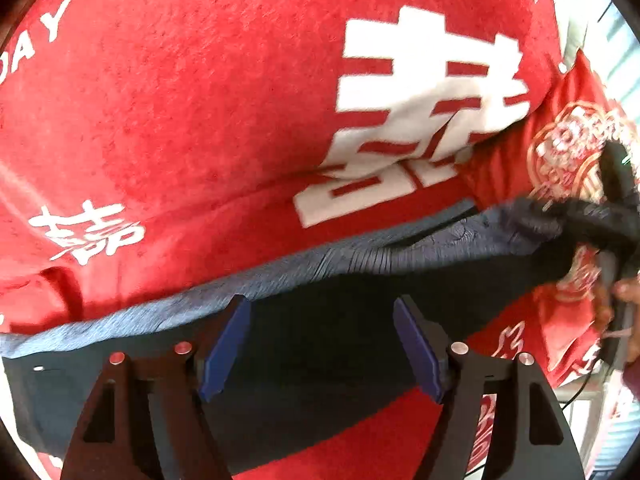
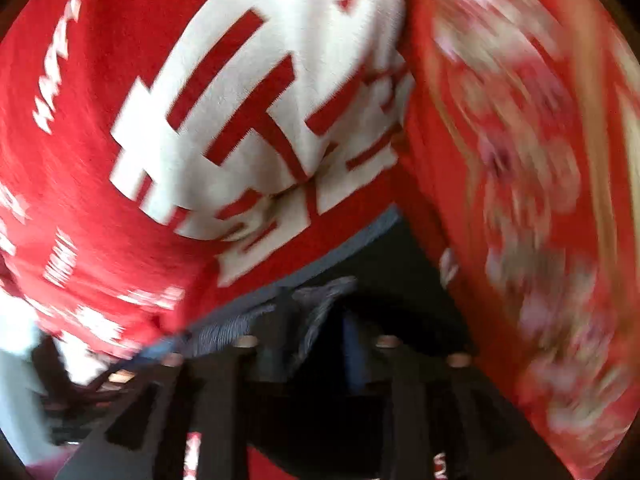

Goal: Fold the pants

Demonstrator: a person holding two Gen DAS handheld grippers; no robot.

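Observation:
Dark navy pants (image 1: 320, 280) with a lighter grey-blue band along the far edge lie across a red blanket. My left gripper (image 1: 322, 344) hangs just above them, its blue pads (image 1: 228, 344) wide apart and touching nothing: it is open. The pants' right end rises in a bunch (image 1: 580, 216) toward black hardware (image 1: 616, 176) at the frame edge. The right wrist view is badly blurred. There my right gripper (image 2: 316, 332) shows a gap between its dark fingers, with a fold of grey fabric (image 2: 324, 296) of the pants (image 2: 400, 264) lying in that gap.
The red blanket (image 1: 200, 100) with large white characters (image 2: 248, 112) covers the whole surface. A red cloth with a gold and pink pattern (image 1: 568, 140) (image 2: 520, 160) lies along the right side. A person's hand (image 1: 628, 292) shows at the right edge.

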